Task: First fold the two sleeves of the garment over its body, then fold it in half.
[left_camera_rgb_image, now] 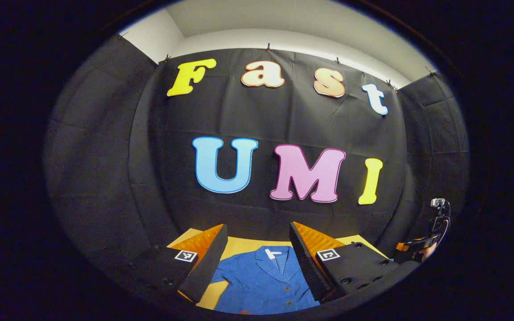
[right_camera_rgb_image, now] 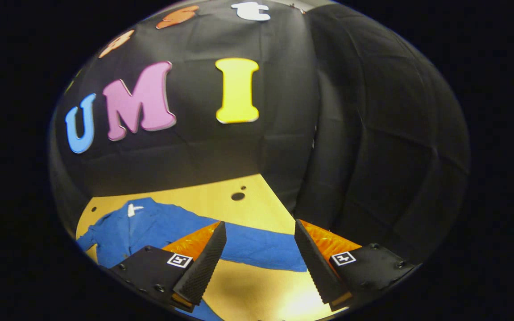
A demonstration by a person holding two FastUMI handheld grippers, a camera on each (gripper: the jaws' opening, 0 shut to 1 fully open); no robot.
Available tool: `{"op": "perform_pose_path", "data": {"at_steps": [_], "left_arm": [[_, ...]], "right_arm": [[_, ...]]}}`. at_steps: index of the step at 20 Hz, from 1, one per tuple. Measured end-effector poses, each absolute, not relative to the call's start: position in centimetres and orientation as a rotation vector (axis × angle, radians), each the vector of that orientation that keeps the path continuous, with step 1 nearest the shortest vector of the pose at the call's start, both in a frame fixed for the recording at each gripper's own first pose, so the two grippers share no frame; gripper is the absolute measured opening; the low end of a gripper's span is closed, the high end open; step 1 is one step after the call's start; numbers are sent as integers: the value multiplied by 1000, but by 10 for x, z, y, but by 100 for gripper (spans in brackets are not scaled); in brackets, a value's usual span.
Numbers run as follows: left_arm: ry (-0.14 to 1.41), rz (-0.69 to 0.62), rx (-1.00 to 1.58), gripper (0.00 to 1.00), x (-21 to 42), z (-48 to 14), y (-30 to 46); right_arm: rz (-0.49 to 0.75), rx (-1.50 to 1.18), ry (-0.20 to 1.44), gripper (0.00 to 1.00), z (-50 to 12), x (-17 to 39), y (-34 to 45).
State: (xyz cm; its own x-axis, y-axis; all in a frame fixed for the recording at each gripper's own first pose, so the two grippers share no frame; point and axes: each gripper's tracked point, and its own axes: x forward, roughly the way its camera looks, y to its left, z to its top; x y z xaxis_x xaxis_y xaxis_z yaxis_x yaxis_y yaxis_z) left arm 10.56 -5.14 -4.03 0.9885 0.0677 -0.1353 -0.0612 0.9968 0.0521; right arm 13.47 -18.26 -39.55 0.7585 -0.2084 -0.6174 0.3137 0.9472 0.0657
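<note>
Left gripper view had the left gripper [left_camera_rgb_image: 258,258] hanging above the garment [left_camera_rgb_image: 261,281] with its fingers spread wide and nothing between them, touching nothing as far as could be seen. The blue garment lay flat on the yellow table [left_camera_rgb_image: 243,245], collar [left_camera_rgb_image: 275,254] toward the back wall, buttons running down the front. Its lower part was cut off by the bottom edge of the view, and both fingers covered its sides, so the sleeves couldn't be made out from there. A small white tag [left_camera_rgb_image: 269,253] sat at the neck, way too small to read. Each finger body carried a square black-and-white marker, a pattern rather than any readable text. Far off at the right edge, the right gripper [left_camera_rgb_image: 422,247] showed up tiny and mostly cut off, with a bit of a hand [left_camera_rgb_image: 429,252] on it.

Right gripper view showed the right gripper [right_camera_rgb_image: 260,267] also released, fingers wide apart, gripping nothing. One long sleeve [right_camera_rgb_image: 257,249] stretched out flat across the table [right_camera_rgb_image: 248,209] and passed behind the gap between those fingers; the sleeve end lay just beside the right finger. Whether the tips touched the table was hard to tell. The garment's body lay at the left, partly hidden behind the left finger and clipped by the view's edge. Two dark holes [right_camera_rgb_image: 238,195] sat in the tabletop near the back.
</note>
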Motion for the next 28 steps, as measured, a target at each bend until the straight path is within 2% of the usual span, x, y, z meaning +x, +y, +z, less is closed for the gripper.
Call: {"op": "perform_pose_path", "data": {"at_steps": [5, 7, 10, 11, 13, 14, 15, 16, 19, 20, 21, 24, 28], "left_arm": [[219, 98, 82, 80, 136, -68, -63], [235, 106, 100, 80, 147, -75, -67], [260, 116, 106, 80, 157, -87, -71], [270, 116, 102, 80, 160, -90, -72], [282, 123, 101, 80, 166, -96, -73], [285, 121, 99, 80, 170, -97, -72], [288, 117, 95, 80, 172, -99, -74], [288, 117, 92, 80, 174, -101, -75], [297, 120, 79, 80, 177, -106, -74], [294, 116, 75, 80, 176, -106, -74], [294, 116, 78, 80, 175, -106, -73], [256, 120, 84, 80, 168, -93, -62], [229, 119, 73, 80, 153, -86, -31]], "right_arm": [[-377, 291, 941, 98, -522, 116, -209], [-419, 362, 1016, 99, -553, 109, -209], [-485, 392, 1044, 95, -565, 105, -217], [-494, 380, 1051, 85, -565, 105, -219], [-514, 359, 1058, 84, -567, 101, -226], [-525, 370, 1048, 88, -567, 102, -227], [-535, 374, 1051, 81, -569, 103, -228], [-561, 333, 1070, 83, -573, 100, -239], [-577, 406, 1068, 21, -579, 115, -239], [-561, 421, 1078, 21, -581, 111, -235], [-559, 424, 1081, 0, -571, 107, -231], [-538, 414, 1046, 1, -549, 119, -227], [-478, 344, 848, 1, -459, 154, -201]]}}
